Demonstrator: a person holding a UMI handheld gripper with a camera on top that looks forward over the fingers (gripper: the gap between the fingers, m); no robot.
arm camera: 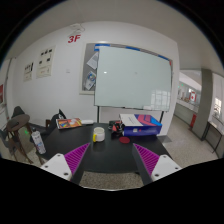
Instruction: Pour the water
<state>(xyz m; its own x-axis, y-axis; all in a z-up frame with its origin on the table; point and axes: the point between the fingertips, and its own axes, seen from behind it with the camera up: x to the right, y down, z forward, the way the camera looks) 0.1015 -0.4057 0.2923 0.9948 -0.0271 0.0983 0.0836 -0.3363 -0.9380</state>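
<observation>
**A:** What have you got in front of you?

**B:** My gripper (110,160) is held wide, nothing between the fingers, purple pads (78,157) facing each other. Ahead lies a dark table (108,142).

**A:** Where's the thing to pour from?

**B:** There's a bottle (38,142) at about ten o'clock from my fingers, well apart from them, near the table's left end. It stands upright, long axis vertical, top pointing up. I can't tell whether there's water in it.

**A:** And a cup?

**B:** A small yellow cup (98,134) stands upright at twelve o'clock, just beyond the fingertips. What it holds is hidden from here.

**A:** Anything else on the table?

**B:** A box (141,124) at one o'clock, blue and white, contents hard to make out. Some flat orange-brown thing (68,124) at eleven o'clock, too small to name.

**A:** Behind all that?

**B:** A whiteboard (133,81) on the wall, and a red "3F" sign (74,39) up at eleven. A person (17,131) sits past the bottle, partly cut off.
</observation>
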